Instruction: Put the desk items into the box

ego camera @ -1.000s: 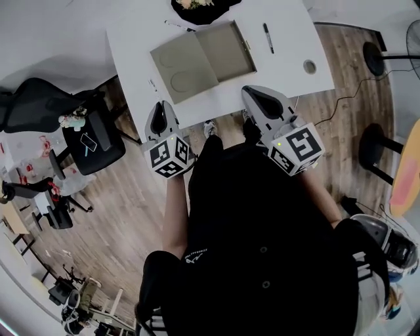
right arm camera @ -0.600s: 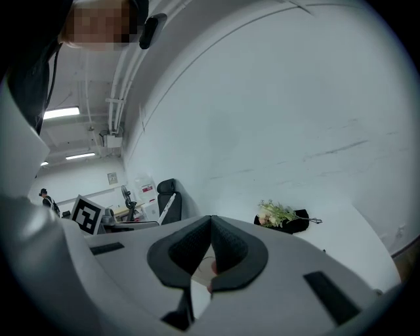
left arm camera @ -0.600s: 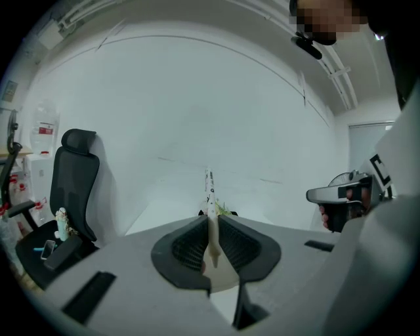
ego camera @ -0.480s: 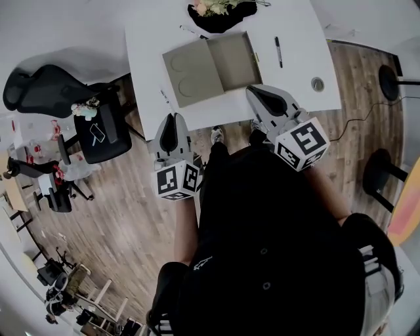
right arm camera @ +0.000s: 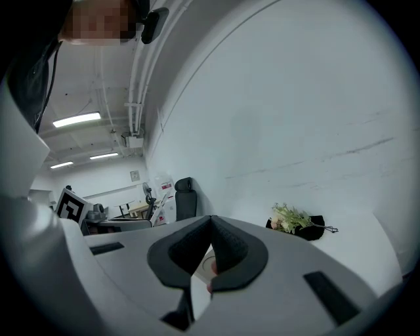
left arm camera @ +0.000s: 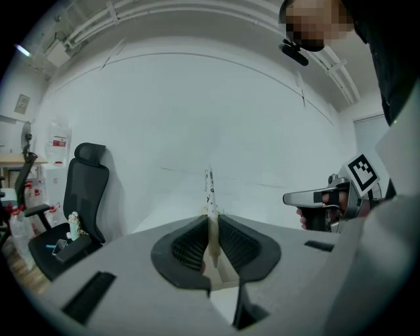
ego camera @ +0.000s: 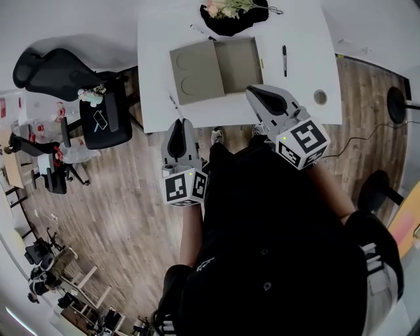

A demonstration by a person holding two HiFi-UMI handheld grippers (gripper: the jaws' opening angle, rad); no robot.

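An open grey box (ego camera: 235, 63) lies on the white desk (ego camera: 302, 79), its lid (ego camera: 197, 73) folded out to the left. A black pen (ego camera: 284, 60) rests right of the box. A thin white pen (ego camera: 173, 104) lies near the desk's front left edge, and in the left gripper view the white pen (left arm camera: 209, 187) runs straight ahead of the tips. My left gripper (ego camera: 177, 126) hangs at the desk's front edge, shut and empty. My right gripper (ego camera: 256, 92) is over the front edge below the box, jaws shut with nothing in them.
A bunch of flowers in black wrap (ego camera: 233, 13) lies at the desk's far side, also seen as flowers (right arm camera: 295, 219). A small round grey thing (ego camera: 319, 97) sits at the desk's right front. A black office chair (ego camera: 98, 118) stands left of the desk on the wooden floor.
The head view has drifted, so the desk sits further right and higher in the picture. Both grippers stay shut at the desk's front edge; the left one looks a little lower.
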